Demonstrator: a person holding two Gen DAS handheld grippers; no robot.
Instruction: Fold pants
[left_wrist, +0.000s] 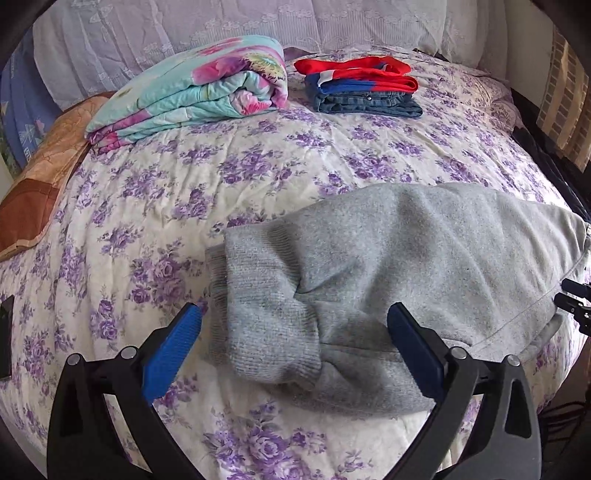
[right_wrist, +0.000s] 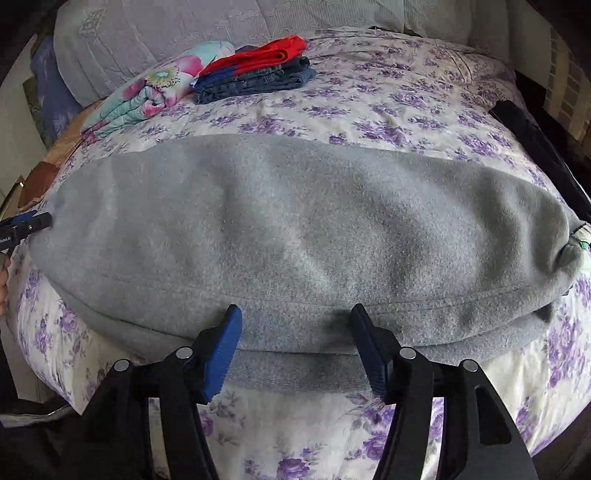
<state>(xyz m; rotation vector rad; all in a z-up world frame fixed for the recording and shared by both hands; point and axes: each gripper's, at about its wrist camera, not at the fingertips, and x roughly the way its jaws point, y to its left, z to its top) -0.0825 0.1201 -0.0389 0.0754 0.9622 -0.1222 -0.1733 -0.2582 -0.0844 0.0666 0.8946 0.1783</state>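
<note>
Grey pants (right_wrist: 295, 229) lie folded beneath both tongs (left_wrist: 295, 332) (right_wrist: 295, 332), angled downward, spread wide, gripping nothing.

A bedspread (left_wrist: 280, 162) with purple flowers covers the bed. At its far end lies a folded floral quilt (left_wrist: 192, 92), and just beside it a stack of folded clothes (left_wrist: 364, 86), red on top, denim below. White lace pillows (left_wrist: 221, 26) stand behind them. An orange-brown cloth (left_wrist: 40, 177) lies at the left edge.
</note>
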